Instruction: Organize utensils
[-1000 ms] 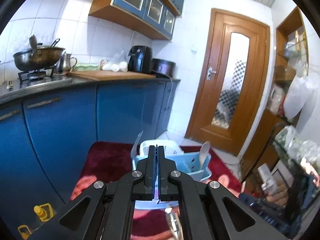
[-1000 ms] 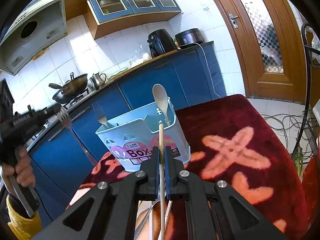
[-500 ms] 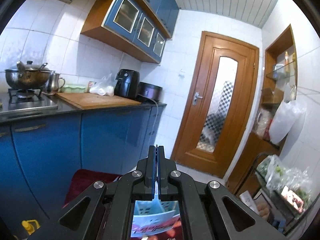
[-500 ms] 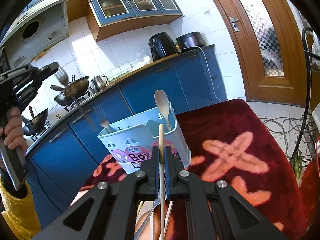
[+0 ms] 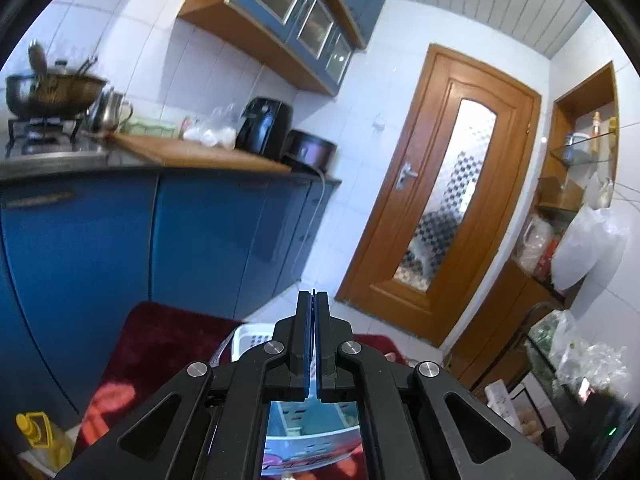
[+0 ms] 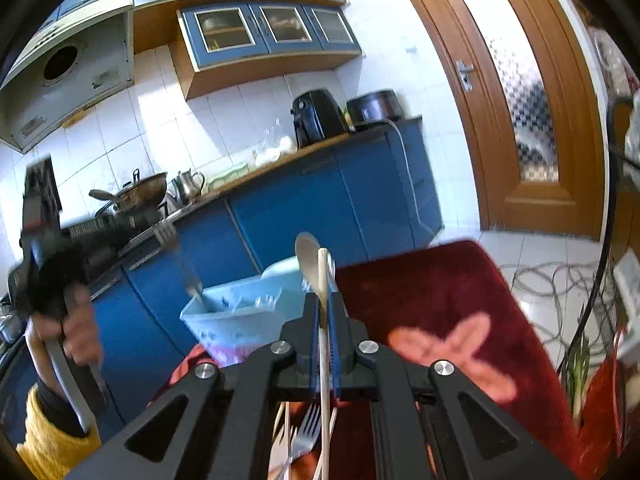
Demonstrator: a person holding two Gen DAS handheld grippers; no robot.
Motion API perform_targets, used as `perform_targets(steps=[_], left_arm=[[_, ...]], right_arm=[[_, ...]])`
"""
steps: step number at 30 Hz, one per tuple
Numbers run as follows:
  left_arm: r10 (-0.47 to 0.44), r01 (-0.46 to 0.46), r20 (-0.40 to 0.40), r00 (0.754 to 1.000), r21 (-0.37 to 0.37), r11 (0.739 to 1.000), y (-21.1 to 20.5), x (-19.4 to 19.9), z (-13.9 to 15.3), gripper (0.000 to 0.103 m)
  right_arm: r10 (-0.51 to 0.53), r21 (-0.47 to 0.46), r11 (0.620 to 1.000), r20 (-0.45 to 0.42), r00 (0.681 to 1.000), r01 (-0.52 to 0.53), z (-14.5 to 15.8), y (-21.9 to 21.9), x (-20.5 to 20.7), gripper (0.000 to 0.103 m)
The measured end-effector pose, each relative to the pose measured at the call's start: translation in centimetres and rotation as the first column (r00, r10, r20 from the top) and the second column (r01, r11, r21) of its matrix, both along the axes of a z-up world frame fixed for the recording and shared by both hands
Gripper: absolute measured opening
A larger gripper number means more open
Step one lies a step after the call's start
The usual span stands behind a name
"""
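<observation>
A light blue utensil box (image 6: pixel 240 320) stands on the red patterned cloth (image 6: pixel 440 292), with a wooden spoon (image 6: pixel 307 254) upright in its right end. My right gripper (image 6: pixel 324 300) is shut on a pale chopstick (image 6: pixel 322 276) that points up just in front of the box. At the left, a hand in a yellow sleeve carries my left gripper (image 6: pixel 154 224), shut on a metal fork (image 6: pixel 168 234). The fork's handle slants down into the box's left end. In the left wrist view, the left gripper (image 5: pixel 313 298) is shut above the box (image 5: pixel 312 424), and the fork is hidden.
Several loose utensils, a fork (image 6: pixel 306 428) among them, lie under my right gripper. Blue cabinets (image 6: pixel 320 208) and a counter with a wok (image 6: pixel 140 192) run behind the table. Cables (image 6: pixel 560 280) lie on the floor near the wooden door (image 6: pixel 520 100). A yellow bottle (image 5: pixel 36 428) stands low at the left.
The left gripper has carried the fork rightward to the box, and its handle now dips inside. The right gripper has risen a little with the chopstick.
</observation>
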State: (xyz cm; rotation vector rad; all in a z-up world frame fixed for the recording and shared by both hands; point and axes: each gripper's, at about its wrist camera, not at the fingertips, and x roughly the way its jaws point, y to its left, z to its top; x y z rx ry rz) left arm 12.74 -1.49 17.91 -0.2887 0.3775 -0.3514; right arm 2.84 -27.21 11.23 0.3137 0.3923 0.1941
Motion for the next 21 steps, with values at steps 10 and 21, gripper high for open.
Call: perform_targets(steps=[10,21], left_arm=[[-0.009,0.008,-0.088,0.996,-0.013,1.000,1.0,2.3,-4.1,0.001],[0.000,-0.001,-0.111,0.994,-0.007,1.000,1.7,3.1,-6.2,0.001]], right_arm=[[-0.054,-0.113,0.991,0.164,0.985,0.073,4.2,2.8,5.0,0.006],[-0.089,-0.164,0.977,0.257,0.962,0.134,4.4,6.0,9.4,0.006]])
